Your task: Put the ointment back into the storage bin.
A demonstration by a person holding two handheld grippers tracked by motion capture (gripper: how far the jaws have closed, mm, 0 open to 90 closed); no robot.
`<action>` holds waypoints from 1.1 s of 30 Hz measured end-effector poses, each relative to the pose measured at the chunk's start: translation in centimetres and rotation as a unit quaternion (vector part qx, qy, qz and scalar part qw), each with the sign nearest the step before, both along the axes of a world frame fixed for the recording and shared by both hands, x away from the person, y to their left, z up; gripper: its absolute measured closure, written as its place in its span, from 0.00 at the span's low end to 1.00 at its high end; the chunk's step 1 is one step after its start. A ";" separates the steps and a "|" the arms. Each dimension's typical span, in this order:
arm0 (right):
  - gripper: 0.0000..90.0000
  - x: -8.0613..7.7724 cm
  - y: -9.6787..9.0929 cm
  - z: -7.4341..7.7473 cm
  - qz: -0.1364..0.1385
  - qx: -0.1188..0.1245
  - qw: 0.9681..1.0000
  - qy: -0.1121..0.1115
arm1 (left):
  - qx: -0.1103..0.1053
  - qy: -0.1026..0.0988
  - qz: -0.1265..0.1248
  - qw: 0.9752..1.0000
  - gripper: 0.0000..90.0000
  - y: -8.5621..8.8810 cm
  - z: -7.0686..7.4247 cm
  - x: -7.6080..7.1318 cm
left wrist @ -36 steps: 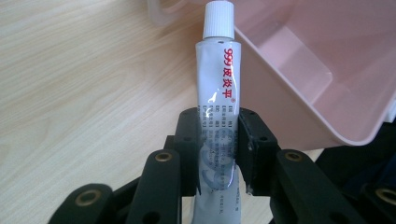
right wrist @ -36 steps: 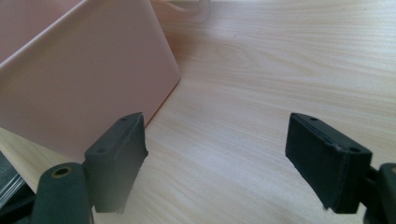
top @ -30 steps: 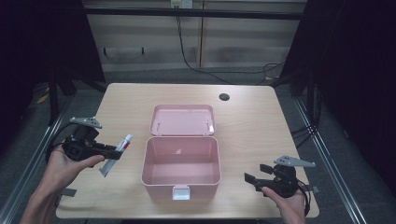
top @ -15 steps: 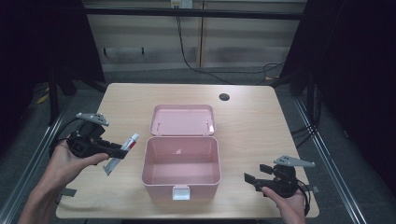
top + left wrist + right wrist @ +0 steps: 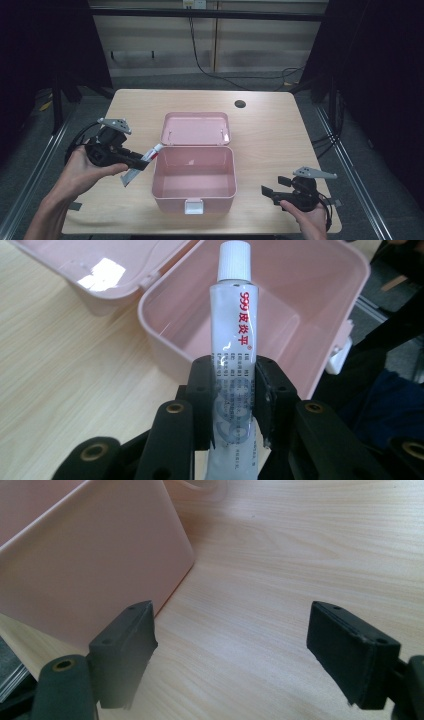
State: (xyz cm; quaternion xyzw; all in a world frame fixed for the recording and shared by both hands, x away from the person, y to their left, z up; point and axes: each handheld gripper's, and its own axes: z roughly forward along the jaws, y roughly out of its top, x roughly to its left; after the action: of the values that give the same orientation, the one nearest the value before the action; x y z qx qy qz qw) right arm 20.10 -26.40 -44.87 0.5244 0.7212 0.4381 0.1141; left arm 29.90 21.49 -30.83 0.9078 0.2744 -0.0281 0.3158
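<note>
We are pinching a white tube [image 5: 234,347] with red lettering in our left gripper [image 5: 235,405], cap pointing at twelve o'clock over the open pink box [image 5: 320,305].

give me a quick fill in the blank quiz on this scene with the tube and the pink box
1. The left gripper is shut on a white ____ with a screw cap.
2. The pink box on the table has its lid ____.
3. The right gripper hovers beside the box with its jaws ____ and nothing between them.
4. The print along the tube is ____ in colour.

Missing words: tube; open; open; red
</note>
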 end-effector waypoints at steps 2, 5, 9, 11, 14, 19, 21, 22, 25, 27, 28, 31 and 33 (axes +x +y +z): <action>0.21 0.0 0.0 0.0 0.000 0.000 1.000 0.000 | 0.003 -0.003 -0.004 1.000 0.79 -0.5 0.0 0.1; 0.21 0.0 0.0 0.0 0.001 0.001 1.000 0.000 | 0.015 0.001 -0.009 1.000 0.79 -1.1 0.0 0.1; 0.21 0.0 0.0 0.0 0.000 0.003 1.000 0.000 | 0.018 0.004 -0.024 1.000 0.79 -2.2 -0.1 0.3; 0.21 0.0 0.0 0.0 0.001 0.003 1.000 0.001 | 0.014 0.008 -0.022 1.000 0.79 -2.5 -0.1 0.2; 0.21 0.0 0.0 0.0 0.002 0.003 1.000 0.001 | 0.013 0.015 -0.039 0.999 0.79 -2.9 0.0 0.3; 0.21 0.0 0.0 0.0 0.001 0.004 1.000 0.001 | 0.015 0.018 -0.052 0.998 0.79 -4.3 0.4 0.4; 0.21 0.0 0.0 0.0 0.001 0.005 1.000 0.000 | 0.016 0.021 -0.061 0.998 0.79 -4.9 0.4 0.6; 0.21 0.0 0.0 0.0 0.001 0.005 1.000 0.000 | 0.016 0.021 -0.061 0.998 0.79 -4.9 0.4 0.6; 0.21 0.0 0.0 0.0 0.002 0.005 1.000 0.001 | 0.021 0.021 -0.074 0.997 0.79 -5.9 0.4 0.7; 0.21 0.0 0.0 0.0 0.002 0.007 1.000 0.000 | 0.022 0.022 -0.078 0.996 0.79 -6.7 0.2 0.8; 0.21 0.0 0.0 0.0 0.002 0.007 1.000 0.000 | 0.022 0.022 -0.078 0.996 0.79 -6.7 0.2 0.8; 0.19 0.0 -0.1 0.1 0.008 0.010 1.000 -0.007 | 0.035 0.022 -0.093 0.995 0.79 -7.4 0.1 1.0; 0.19 0.0 -0.1 0.1 0.009 0.010 1.000 -0.008 | 0.036 0.022 -0.101 0.994 0.79 -7.9 0.1 1.2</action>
State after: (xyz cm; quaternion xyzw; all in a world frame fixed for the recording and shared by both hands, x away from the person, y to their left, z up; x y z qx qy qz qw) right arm 20.11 -26.51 -44.80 0.5151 0.7207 0.4506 0.1107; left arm 31.08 13.64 -30.77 0.9408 0.1892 -0.0694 0.2727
